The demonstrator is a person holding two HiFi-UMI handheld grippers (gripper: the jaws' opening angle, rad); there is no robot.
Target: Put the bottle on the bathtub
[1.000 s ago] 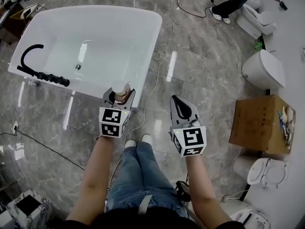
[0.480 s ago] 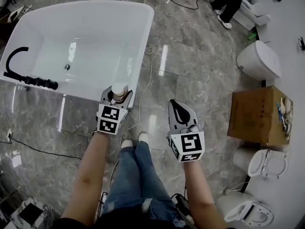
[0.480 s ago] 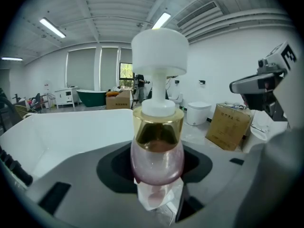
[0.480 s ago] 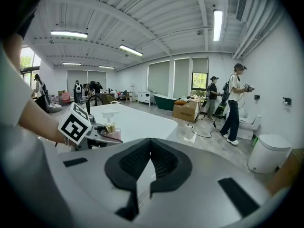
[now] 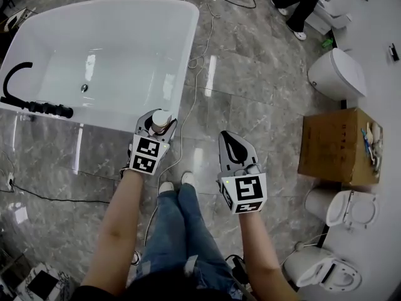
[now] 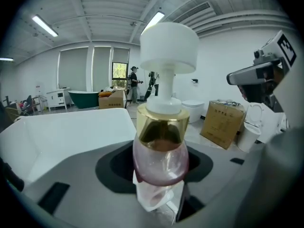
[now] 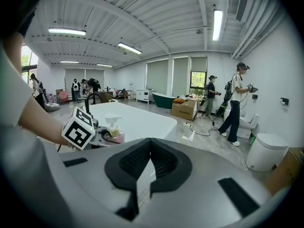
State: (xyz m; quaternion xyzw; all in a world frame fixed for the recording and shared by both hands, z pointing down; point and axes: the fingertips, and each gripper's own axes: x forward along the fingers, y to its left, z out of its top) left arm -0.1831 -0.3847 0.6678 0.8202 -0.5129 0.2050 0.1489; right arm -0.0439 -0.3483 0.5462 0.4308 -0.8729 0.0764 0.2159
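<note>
Clasping the bottle (image 6: 160, 158) at the bathtub's (image 5: 182, 61) near corner, the left gripper's (image 5: 156, 123) fingers have just eased slightly; released early, it could topple off the rim.

The bathtub (image 5: 189, 36) is spread across the upper left; the bottle (image 5: 161, 119) is seen at its lower right corner; a cardboard box (image 5: 332, 149) is set far right, a toilet (image 5: 338, 74) above it.

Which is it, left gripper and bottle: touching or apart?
Touching. Left gripper view: the left gripper clamps the bottle from both sides, jaws just opened slightly.
</note>
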